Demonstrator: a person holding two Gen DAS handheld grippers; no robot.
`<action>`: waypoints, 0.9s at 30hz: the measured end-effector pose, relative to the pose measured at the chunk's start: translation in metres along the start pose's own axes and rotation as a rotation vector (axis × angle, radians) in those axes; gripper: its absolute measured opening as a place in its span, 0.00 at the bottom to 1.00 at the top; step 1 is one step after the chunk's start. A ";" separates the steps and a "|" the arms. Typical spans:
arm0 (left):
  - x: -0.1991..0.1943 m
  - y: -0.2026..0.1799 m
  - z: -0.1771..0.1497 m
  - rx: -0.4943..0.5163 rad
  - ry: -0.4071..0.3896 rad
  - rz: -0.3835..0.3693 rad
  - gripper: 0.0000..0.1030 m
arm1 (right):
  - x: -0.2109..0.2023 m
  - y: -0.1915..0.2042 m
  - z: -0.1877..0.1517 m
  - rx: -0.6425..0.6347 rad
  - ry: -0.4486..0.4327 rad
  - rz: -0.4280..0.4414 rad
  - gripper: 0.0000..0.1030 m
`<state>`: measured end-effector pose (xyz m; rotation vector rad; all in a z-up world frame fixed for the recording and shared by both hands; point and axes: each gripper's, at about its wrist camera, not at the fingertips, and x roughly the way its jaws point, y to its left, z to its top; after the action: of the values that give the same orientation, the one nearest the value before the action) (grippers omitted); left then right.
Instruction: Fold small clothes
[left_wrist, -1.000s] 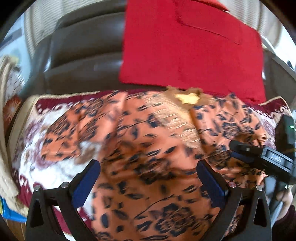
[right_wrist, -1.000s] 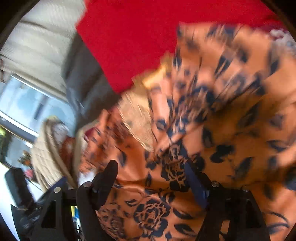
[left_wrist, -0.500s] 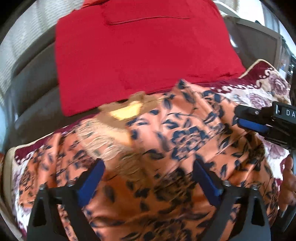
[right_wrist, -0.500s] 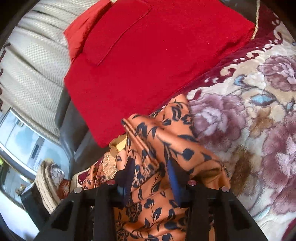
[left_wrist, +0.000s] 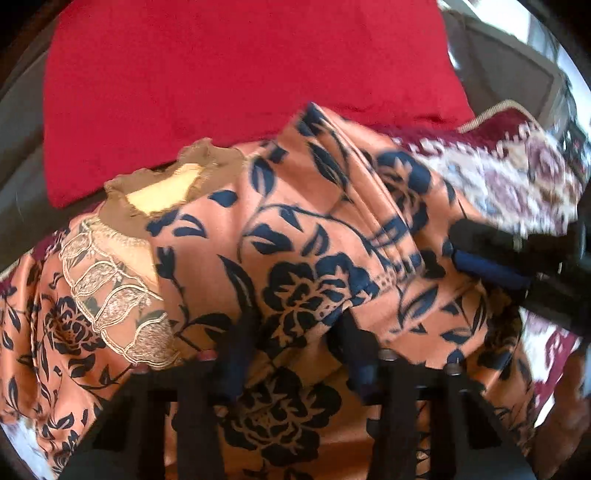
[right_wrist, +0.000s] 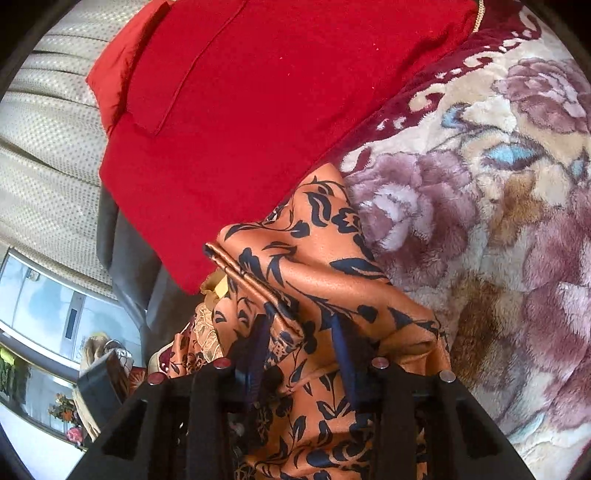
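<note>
An orange garment (left_wrist: 303, 229) with dark blue flowers lies spread on a plush floral blanket (left_wrist: 517, 177). Its brown frilled neckline (left_wrist: 166, 188) points toward the red cloth, and a lace panel (left_wrist: 110, 288) runs down from it. My left gripper (left_wrist: 295, 343) is closing, with a bunched fold of the garment pinched between its blue pads. At the right of the left wrist view, my right gripper (left_wrist: 480, 254) grips the garment's edge. In the right wrist view the right gripper (right_wrist: 301, 347) is shut on a raised fold of the orange garment (right_wrist: 314, 266).
A folded red cloth (left_wrist: 240, 74) lies just beyond the garment, against a dark sofa back (left_wrist: 22, 129). The floral blanket (right_wrist: 498, 221) stretches bare to the right. A pale curtain (right_wrist: 48, 147) and a window stand far left. A hand (left_wrist: 565, 406) holds the right gripper.
Both grippers moved over the garment and closed from wide open onto its folds. The right one has lifted a fold off the blanket; the left one pinched cloth below the neckline.
</note>
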<state>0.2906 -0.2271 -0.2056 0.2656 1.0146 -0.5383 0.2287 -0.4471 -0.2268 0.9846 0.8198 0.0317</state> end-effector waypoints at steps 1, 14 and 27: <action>-0.004 0.005 0.000 -0.016 -0.008 -0.008 0.14 | -0.001 0.003 -0.002 -0.026 -0.006 -0.016 0.37; -0.072 0.139 -0.044 -0.306 -0.022 0.095 0.12 | 0.012 0.072 -0.045 -0.445 -0.095 -0.340 0.39; -0.099 0.172 -0.078 -0.440 -0.031 0.181 0.39 | 0.018 0.097 -0.061 -0.588 -0.162 -0.509 0.40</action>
<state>0.2854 -0.0178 -0.1661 -0.0426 1.0392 -0.1460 0.2353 -0.3401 -0.1823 0.2078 0.8248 -0.2310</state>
